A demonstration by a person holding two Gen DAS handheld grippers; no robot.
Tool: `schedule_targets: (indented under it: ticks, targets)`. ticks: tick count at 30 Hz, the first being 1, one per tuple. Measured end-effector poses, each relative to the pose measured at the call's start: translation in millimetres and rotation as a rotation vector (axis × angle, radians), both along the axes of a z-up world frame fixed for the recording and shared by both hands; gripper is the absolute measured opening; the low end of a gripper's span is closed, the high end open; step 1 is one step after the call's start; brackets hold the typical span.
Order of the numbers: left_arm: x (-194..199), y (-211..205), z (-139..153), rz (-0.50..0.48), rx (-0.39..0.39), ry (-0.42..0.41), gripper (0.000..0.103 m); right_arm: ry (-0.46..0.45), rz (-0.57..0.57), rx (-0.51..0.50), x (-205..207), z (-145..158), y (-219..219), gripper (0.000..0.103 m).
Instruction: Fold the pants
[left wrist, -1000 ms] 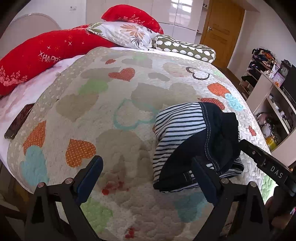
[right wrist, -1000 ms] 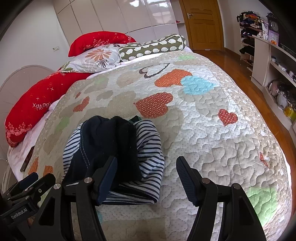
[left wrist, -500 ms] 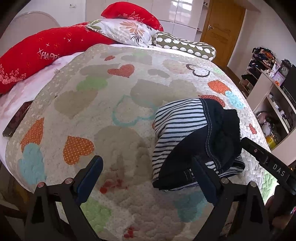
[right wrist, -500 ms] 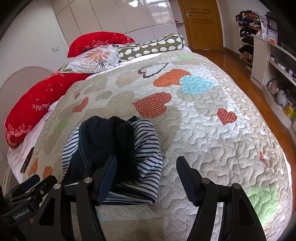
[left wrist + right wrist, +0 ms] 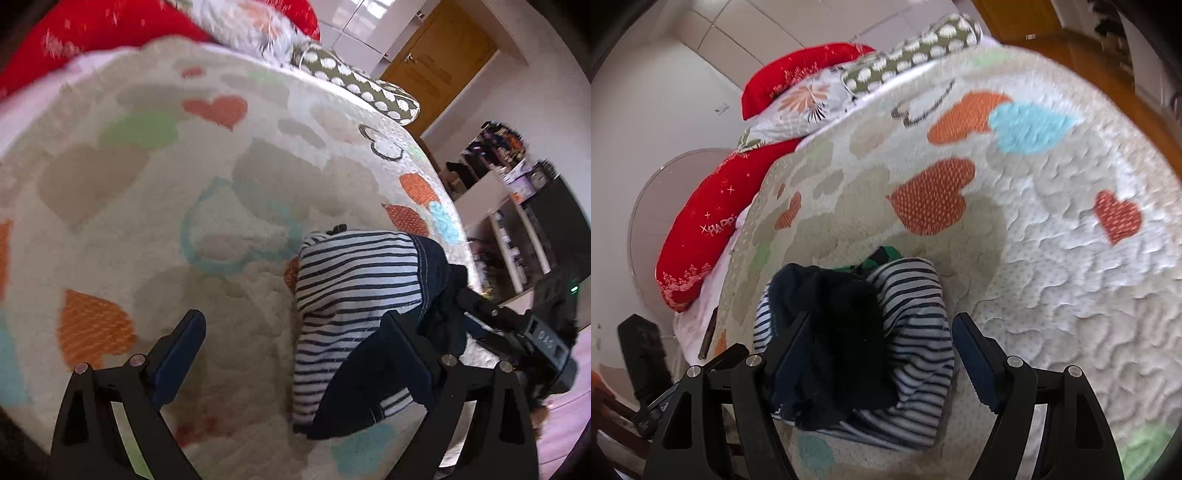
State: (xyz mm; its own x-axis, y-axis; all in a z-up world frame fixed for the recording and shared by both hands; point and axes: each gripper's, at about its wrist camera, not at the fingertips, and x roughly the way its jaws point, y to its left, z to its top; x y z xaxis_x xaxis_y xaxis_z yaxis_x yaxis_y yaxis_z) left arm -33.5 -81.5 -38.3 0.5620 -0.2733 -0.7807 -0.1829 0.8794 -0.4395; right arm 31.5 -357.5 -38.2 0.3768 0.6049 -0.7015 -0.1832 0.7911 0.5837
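I see the pants (image 5: 354, 295), a striped and dark bundle, lying bunched on the quilt (image 5: 147, 221) near its front edge. My left gripper (image 5: 291, 354) and right gripper (image 5: 879, 354) both stand spread apart around it, clamping nothing. Pillows (image 5: 713, 218) lie beyond.

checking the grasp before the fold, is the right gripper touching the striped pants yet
Cannot tell. In the right wrist view the right gripper is open astride the striped pants; its fingers overlap the cloth, but no view plainly shows contact or gap.
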Motion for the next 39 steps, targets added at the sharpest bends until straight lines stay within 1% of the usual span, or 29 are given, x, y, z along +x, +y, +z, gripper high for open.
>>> schedule_targets:
  ticks: [2, 3, 7, 9, 11, 12, 13, 15, 18, 20, 21, 23, 25, 28, 29, 30, 31, 32, 34, 36, 39]
  targets:
    - [8.4, 0.1, -10.2, -0.030, -0.060, 0.022, 0.095, 0.026, 0.009, 0.041, 4.9, -7.3, 1.3, 0.081]
    - [11.1, -1.2, -12.8, -0.039, -0.076, 0.024, 0.095, 0.039, 0.016, 0.054, 7.3, -10.3, 2.9, 0.081]
    - [21.5, -16.3, -13.8, -0.105, -0.062, 0.008, 0.095, 0.061, 0.028, 0.078, 16.1, -21.8, 10.9, 0.085]
    - [25.4, -25.8, -14.0, -0.143, -0.071, 0.006, 0.094, 0.061, 0.026, 0.086, 17.3, -25.0, 14.1, 0.087]
    - [25.4, -37.7, -15.2, -0.180, -0.083, 0.011, 0.076, 0.054, 0.031, 0.090, 16.4, -26.3, 18.6, 0.087]
    - [24.6, -43.8, -16.5, -0.193, -0.076, 0.019, 0.067, 0.052, 0.032, 0.094, 15.6, -26.1, 19.7, 0.087]
    - [22.4, -48.9, -16.0, -0.189, -0.042, 0.014, 0.067, 0.054, 0.033, 0.108, 14.7, -25.7, 19.7, 0.087]
    - [20.0, -53.4, -14.8, -0.187, -0.011, -0.002, 0.067, 0.076, 0.029, 0.175, 13.0, -25.9, 14.7, 0.087]
    - [21.1, -49.9, -17.6, -0.182, -0.036, 0.007, 0.067, 0.100, 0.004, 0.259, 11.7, -25.8, 3.1, 0.088]
    - [20.8, -45.6, -18.2, -0.179, -0.055, 0.014, 0.067, 0.093, 0.006, 0.281, 9.4, -22.0, -0.1, 0.088]
    - [21.8, -45.6, -18.3, -0.180, -0.054, 0.018, 0.067, 0.080, 0.014, 0.272, 7.9, -18.8, 0.7, 0.088]
    - [22.6, -47.2, -17.2, -0.187, -0.036, 0.021, 0.067, 0.052, 0.042, 0.212, 5.5, -13.3, 7.8, 0.088]
    - [26.0, -49.1, -16.4, -0.195, -0.022, 0.025, 0.068, 0.058, 0.038, 0.142, 8.5, -17.6, 14.7, 0.088]
    - [29.8, -46.2, -19.2, -0.192, -0.037, 0.035, 0.068, 0.057, 0.028, 0.101, 11.9, -26.4, 18.2, 0.087]
    - [29.4, -44.9, -19.4, -0.183, -0.044, 0.037, 0.067, 0.049, 0.033, 0.087, 11.7, -26.1, 20.1, 0.085]
    - [28.7, -44.6, -18.8, -0.174, -0.043, 0.038, 0.056, 0.043, 0.042, 0.077, 11.2, -24.7, 22.5, 0.075]
    - [27.4, -44.7, -17.7, -0.168, -0.041, 0.044, 0.042, 0.046, 0.059, 0.077, 11.5, -23.4, 25.0, 0.066]
    - [25.1, -45.6, -14.8, -0.169, -0.045, 0.046, 0.037, 0.065, 0.078, 0.089, 13.2, -23.5, 26.4, 0.055]
    - [20.4, -48.3, -6.6, -0.169, -0.032, 0.031, 0.026, 0.086, 0.096, 0.098, 14.3, -20.9, 26.5, 0.049]
    - [16.6, -51.3, 1.8, -0.169, -0.004, 0.014, 0.023, 0.086, 0.106, 0.097, 14.1, -16.4, 26.6, 0.045]
    - [13.9, -54.1, 14.5, -0.163, 0.033, -0.016, 0.022, 0.077, 0.112, 0.110, 13.0, -9.2, 26.9, 0.044]
